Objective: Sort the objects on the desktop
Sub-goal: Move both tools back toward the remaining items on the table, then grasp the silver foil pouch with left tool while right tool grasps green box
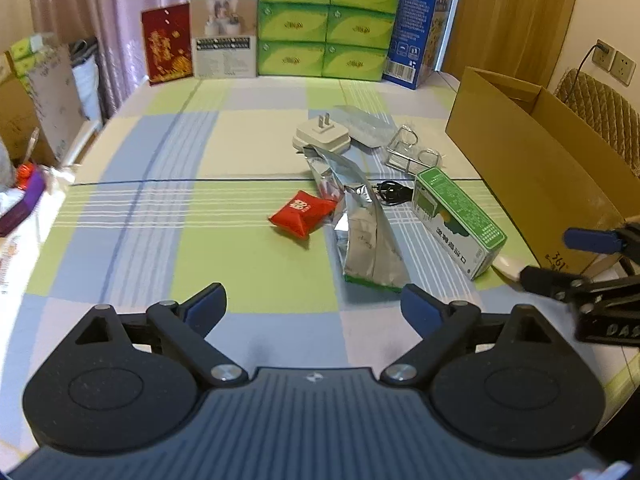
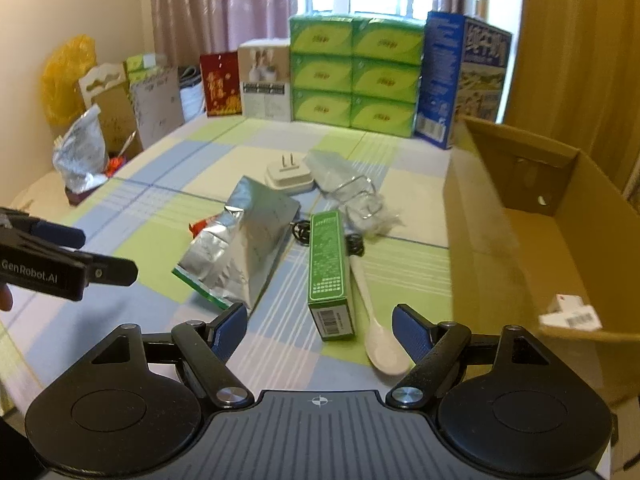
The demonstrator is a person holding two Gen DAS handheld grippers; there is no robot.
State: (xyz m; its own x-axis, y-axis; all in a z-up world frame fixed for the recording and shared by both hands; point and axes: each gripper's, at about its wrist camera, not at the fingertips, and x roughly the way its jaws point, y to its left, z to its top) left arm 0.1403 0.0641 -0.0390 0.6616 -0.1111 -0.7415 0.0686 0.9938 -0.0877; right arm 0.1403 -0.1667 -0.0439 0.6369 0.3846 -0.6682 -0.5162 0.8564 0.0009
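Both of my tools stand spread wide and hold nothing. My left tool [image 1: 314, 306] hovers low over the checked cloth of the counter [image 1: 168, 216], with the silver foil pouch [image 1: 366, 240] just ahead of its right finger and the red sachet [image 1: 301, 213] lying a little farther on, touching the pouch's left edge. My right tool [image 2: 319, 322] sits near the counter's right side; the green carton [image 2: 330, 276] lies lengthwise between its fingers' line of sight, and the white plastic spoon [image 2: 378, 334] lies just beside that carton, its bowl close to my right finger. Behind the carton I see a black cable [image 2: 302, 232], a wire rack in clear wrap [image 2: 360, 196] and a white plug adapter [image 2: 289, 174] with prongs up. The open cardboard box [image 2: 472, 248] stands at the right, touching the counter's edge, with a small white package [image 2: 570, 312] inside. Green tissue packs [image 2: 354, 74] are stacked at the far end.
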